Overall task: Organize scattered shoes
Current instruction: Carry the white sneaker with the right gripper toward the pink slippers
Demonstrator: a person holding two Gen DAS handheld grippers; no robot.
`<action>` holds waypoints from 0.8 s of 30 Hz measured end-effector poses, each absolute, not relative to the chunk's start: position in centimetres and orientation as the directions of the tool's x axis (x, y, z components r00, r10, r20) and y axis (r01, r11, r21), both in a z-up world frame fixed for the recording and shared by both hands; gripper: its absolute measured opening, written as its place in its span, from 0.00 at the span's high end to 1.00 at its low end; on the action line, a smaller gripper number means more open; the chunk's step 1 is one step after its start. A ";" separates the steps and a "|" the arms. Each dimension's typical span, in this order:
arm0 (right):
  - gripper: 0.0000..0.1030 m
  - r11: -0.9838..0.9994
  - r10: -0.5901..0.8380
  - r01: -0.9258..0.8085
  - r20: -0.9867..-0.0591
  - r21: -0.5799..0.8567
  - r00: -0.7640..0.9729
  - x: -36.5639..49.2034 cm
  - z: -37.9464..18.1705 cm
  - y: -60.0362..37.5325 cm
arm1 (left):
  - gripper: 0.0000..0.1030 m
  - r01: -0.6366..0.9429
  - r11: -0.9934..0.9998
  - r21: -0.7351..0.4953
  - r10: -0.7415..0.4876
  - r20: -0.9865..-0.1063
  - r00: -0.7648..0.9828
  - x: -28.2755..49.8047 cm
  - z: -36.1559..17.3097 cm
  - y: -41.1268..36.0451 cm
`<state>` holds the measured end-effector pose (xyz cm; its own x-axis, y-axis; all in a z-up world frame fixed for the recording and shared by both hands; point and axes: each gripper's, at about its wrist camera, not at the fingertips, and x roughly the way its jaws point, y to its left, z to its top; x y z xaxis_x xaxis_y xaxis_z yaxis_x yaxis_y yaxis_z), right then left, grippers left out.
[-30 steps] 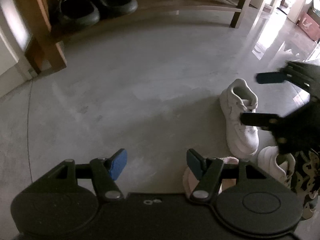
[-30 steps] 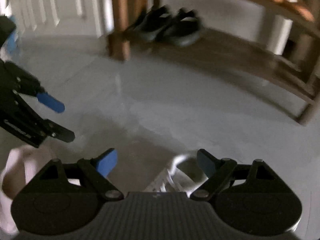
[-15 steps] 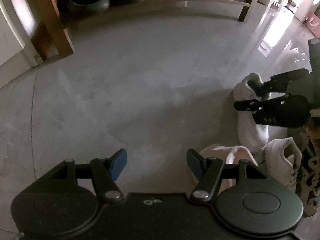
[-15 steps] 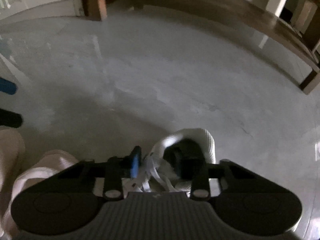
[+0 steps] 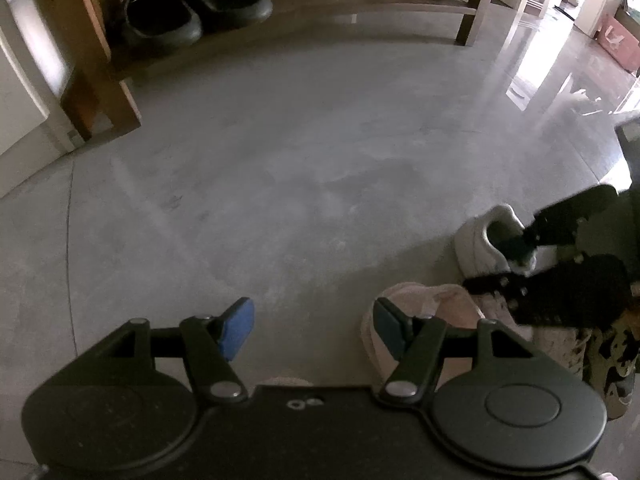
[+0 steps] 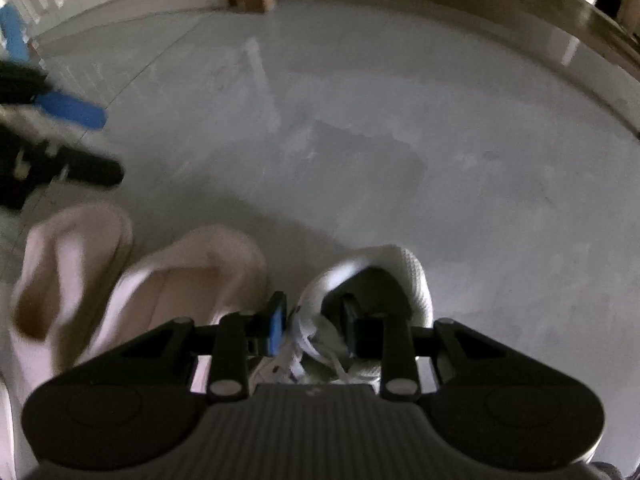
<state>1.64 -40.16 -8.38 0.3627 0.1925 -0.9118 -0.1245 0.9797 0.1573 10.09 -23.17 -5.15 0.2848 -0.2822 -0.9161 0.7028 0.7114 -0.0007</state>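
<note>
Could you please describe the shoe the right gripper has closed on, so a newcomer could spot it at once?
On the grey concrete floor in front of the wooden shoe rack, look at the right gripper. It grips the collar of a white lace-up sneaker, unlike the pale pink slippers beside it.

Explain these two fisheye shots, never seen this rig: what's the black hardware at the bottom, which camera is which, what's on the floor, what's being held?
There is no robot arm: a person holds one two-finger gripper in each hand, and each carries a camera looking forward along its fingers. The black hardware at the bottom of each picture is that gripper's own body.

Left wrist view: the left gripper is open over bare floor, beside a pink slipper. At the right edge the right gripper shows from outside.

Right wrist view: the right gripper is shut on the collar of a white sneaker, one finger inside the opening. Two pink slippers lie left of it.

A pair of black slides sits on the low wooden shelf ahead.
</note>
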 end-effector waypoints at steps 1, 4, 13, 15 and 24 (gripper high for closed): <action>0.68 0.978 0.198 -0.129 -0.913 0.162 0.357 1.4 -8.4 -39.9 | 0.36 0.703 0.711 0.000 -0.281 -0.916 0.285 10.0 -5.1 -23.2; 0.68 0.975 0.212 -0.141 -0.914 0.173 0.346 0.2 -8.1 -39.1 | 0.36 0.704 0.710 0.004 -0.277 -0.918 0.285 9.6 -5.0 -23.3; 0.68 0.950 0.274 -0.232 -0.918 0.211 0.286 -3.4 -7.0 -34.2 | 0.36 0.710 0.704 0.010 -0.280 -0.915 0.290 8.9 -4.5 -23.2; 0.68 0.940 0.266 -0.286 -0.928 0.189 0.261 -3.9 -6.8 -32.3 | 0.36 0.709 0.705 0.001 -0.284 -0.916 0.284 8.8 -4.6 -23.0; 0.68 0.958 0.215 -0.237 -0.951 0.161 0.223 -5.5 -6.9 -32.9 | 0.36 0.724 0.690 -0.005 -0.285 -0.921 0.266 8.1 -4.9 -23.1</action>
<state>-5.49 -32.93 -6.89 0.2233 0.2149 -0.9508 -0.2367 0.9582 0.1610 8.15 -23.12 -4.91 0.2655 -0.2851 -0.9210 0.7240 0.6897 -0.0048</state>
